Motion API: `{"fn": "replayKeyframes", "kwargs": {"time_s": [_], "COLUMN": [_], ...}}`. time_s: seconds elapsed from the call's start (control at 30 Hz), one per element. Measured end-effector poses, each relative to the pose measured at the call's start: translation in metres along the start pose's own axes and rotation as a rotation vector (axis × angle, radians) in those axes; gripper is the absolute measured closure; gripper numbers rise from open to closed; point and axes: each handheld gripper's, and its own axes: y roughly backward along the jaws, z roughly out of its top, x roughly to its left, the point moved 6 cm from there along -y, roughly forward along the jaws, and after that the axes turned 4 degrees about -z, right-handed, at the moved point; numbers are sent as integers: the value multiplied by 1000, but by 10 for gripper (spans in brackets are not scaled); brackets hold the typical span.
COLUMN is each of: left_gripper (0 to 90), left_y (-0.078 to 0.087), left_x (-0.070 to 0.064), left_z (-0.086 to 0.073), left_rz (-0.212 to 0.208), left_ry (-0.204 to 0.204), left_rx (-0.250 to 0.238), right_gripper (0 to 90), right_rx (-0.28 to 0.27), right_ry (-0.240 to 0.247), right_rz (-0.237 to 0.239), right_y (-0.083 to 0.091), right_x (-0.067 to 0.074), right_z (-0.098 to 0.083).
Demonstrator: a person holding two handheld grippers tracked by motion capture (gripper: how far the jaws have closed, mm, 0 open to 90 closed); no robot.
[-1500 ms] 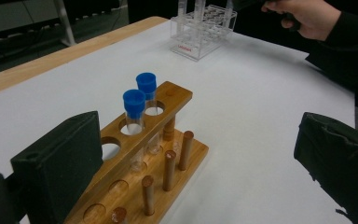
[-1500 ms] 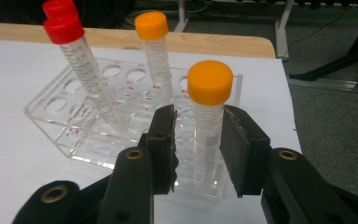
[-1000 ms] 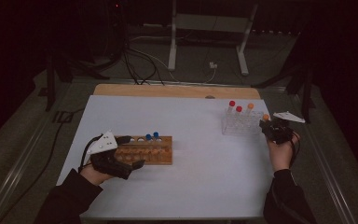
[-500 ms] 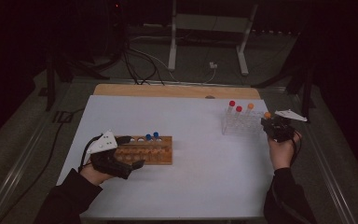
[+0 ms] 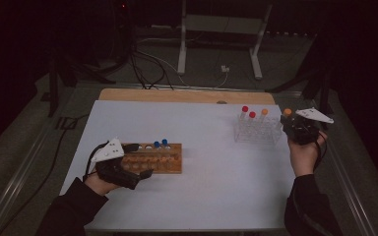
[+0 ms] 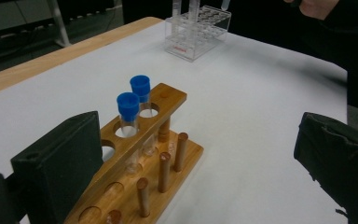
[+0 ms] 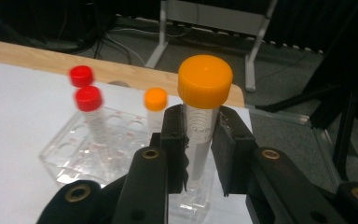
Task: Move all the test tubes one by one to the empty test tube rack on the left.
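A dim room with a white-topped table (image 5: 206, 191) seen from above, its far edge a strip of bare wood. Two dark-sleeved forearms come in from the bottom of the frame, each hand holding a black two-jaw gripper.

At the right of the high view, the right gripper (image 5: 289, 121) is raised just to the right of a clear plastic tube rack (image 5: 257, 132). In the right gripper view its jaws are drawn in narrow, the pads pressing both sides of a clear plastic tube with an orange screw cap (image 7: 204, 100). The tube stands upright between the pads, cap above them, its lower end over a corner of the clear rack at the bottom centre of that frame. Behind it, left of centre, the rack holds two red-capped tubes (image 7: 88, 99) and one smaller-looking orange-capped tube (image 7: 155, 99).

At the lower left of the high view, the left gripper (image 5: 137, 160) lies level at the left end of a light wooden tube rack (image 5: 163, 158). In the left gripper view its jaws stand wide apart. The left pad lies against the near end of the wooden rack; the right pad is well clear of it over bare table. Two clear tubes with blue caps (image 6: 134, 95) stand upright in holes along the rack's top rail, at the frame's centre left.
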Motion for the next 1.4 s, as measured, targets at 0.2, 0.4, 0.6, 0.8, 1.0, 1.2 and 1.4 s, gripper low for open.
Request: {"fn": "replayKeyframes", "kwargs": {"time_s": [0.2,0.4,0.6,0.8,1.0,1.2,1.4], "left_gripper": [19,19,19,19,19,19,22], "left_y": [-1,-1,-3,-3,-4,-4,-4], "left_x": [-2,-4,-7,-8,-10,-12,-14], "left_z": [1,1,2,2,3,5,7], "left_rz": [-4,-16,-30,-33,-41,-41,-49], "left_ry": [-2,-1,-9,-10,-14,-19,-21], "left_rx": [0,0,7,12,13,11,8], "right_gripper": [751,751,751,751,751,751,751], "right_rx": [-25,-23,-19,-18,-24,-23,-16], "right_ry": [23,67,101,134,173,219,263], "right_rz": [81,168,254,351,437,520,599], "right_y": [15,23,29,40,52,64,74], "right_x": [21,52,85,119,151,183,214], "right_z": [6,1,-3,-9,-14,-20,-27]}}
